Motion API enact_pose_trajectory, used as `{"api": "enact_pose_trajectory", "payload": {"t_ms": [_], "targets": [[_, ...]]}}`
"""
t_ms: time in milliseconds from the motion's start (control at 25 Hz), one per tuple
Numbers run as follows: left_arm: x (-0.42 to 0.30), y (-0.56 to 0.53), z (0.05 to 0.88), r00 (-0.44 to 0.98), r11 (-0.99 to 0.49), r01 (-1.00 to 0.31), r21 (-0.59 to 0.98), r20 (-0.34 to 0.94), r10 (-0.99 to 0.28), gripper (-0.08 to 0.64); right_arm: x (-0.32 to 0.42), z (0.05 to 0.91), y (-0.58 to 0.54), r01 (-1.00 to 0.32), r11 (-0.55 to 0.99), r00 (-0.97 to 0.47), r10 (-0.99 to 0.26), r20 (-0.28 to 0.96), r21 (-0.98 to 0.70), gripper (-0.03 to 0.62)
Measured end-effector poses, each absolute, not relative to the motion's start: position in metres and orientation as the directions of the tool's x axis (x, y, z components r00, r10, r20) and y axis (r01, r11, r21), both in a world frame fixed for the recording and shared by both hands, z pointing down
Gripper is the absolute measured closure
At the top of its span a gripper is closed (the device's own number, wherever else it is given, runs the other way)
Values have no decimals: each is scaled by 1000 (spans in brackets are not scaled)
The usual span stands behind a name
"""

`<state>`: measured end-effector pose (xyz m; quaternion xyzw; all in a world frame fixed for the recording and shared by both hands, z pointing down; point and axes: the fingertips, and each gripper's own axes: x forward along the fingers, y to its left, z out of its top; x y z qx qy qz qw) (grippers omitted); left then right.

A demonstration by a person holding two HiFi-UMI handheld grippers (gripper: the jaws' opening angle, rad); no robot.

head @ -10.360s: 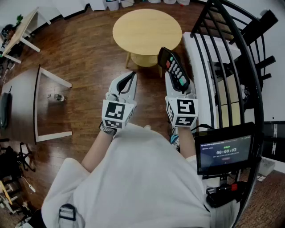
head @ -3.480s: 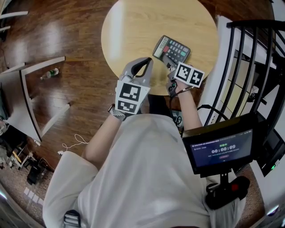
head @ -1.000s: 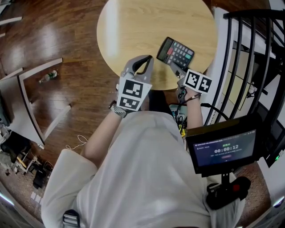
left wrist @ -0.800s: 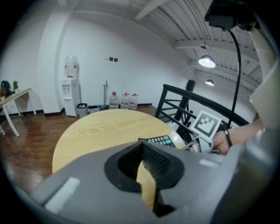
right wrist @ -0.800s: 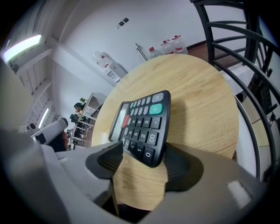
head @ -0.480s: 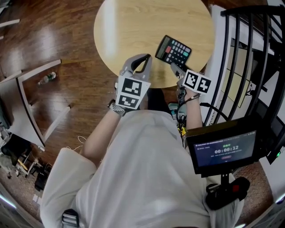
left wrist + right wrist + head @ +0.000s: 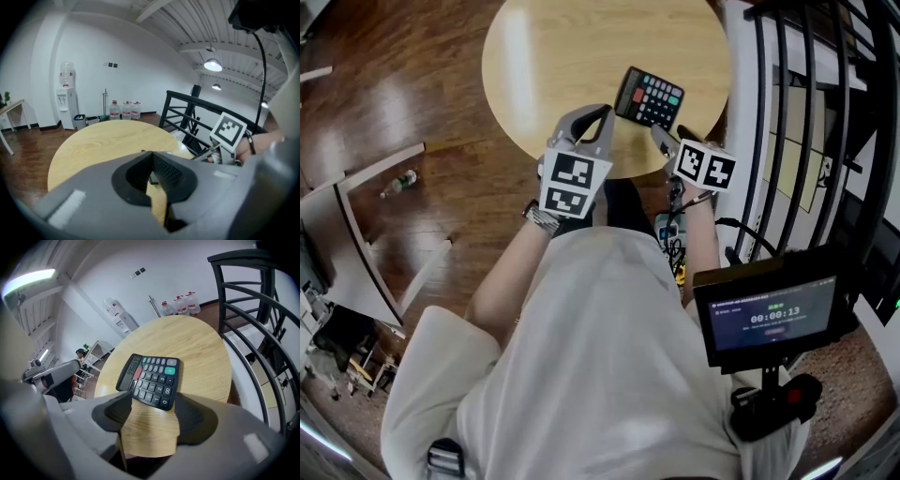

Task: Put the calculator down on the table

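The black calculator lies flat and face up on the round wooden table, near its front right edge. My right gripper is open just behind it. In the right gripper view the calculator has its near edge level with the tips of my right gripper, and bare table wood shows between the spread jaws. My left gripper hovers over the table's front edge to the left of the calculator, shut on nothing. In the left gripper view only a thin strip of wood shows behind my left gripper.
A black metal railing runs close along the table's right side. A screen with a timer is mounted at my right. A white frame and a small bottle are on the wooden floor to the left. A water cooler stands by the far wall.
The right gripper has let go of the calculator, which now rests flat on the table instead of being held tilted. The left gripper has kept its place and stayed shut.
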<state>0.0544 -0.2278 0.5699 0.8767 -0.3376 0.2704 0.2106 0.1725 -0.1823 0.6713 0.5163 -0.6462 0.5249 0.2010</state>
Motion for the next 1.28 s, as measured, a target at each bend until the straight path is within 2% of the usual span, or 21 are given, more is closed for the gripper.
{"api": "enact_pose_trajectory", "payload": {"t_ms": [600,760,920,1120,1280], "targets": [[46,-227,528,640,-712,-689,139,579,-505,560,161,594,-197,-945,55,-293,-579,761,-322,311],[38,-221,515,648,-719,-683,132,563,-513,558,152,573,-195,-957,76,-268,-594,759,-279,333],[33,-221,506,650,-720,-684,119,546,-528,555,147,553,-199,-963,68,-245,-633,734,-262,390],[25,-216,495,660,-729,-677,102,522,-540,554,154,523,-195,-978,-9,-138,-720,680,-207,591],[16,-208,487,664,-732,-677,76,492,-563,554,153,500,-187,-996,-9,-49,-782,621,-91,591]]}}
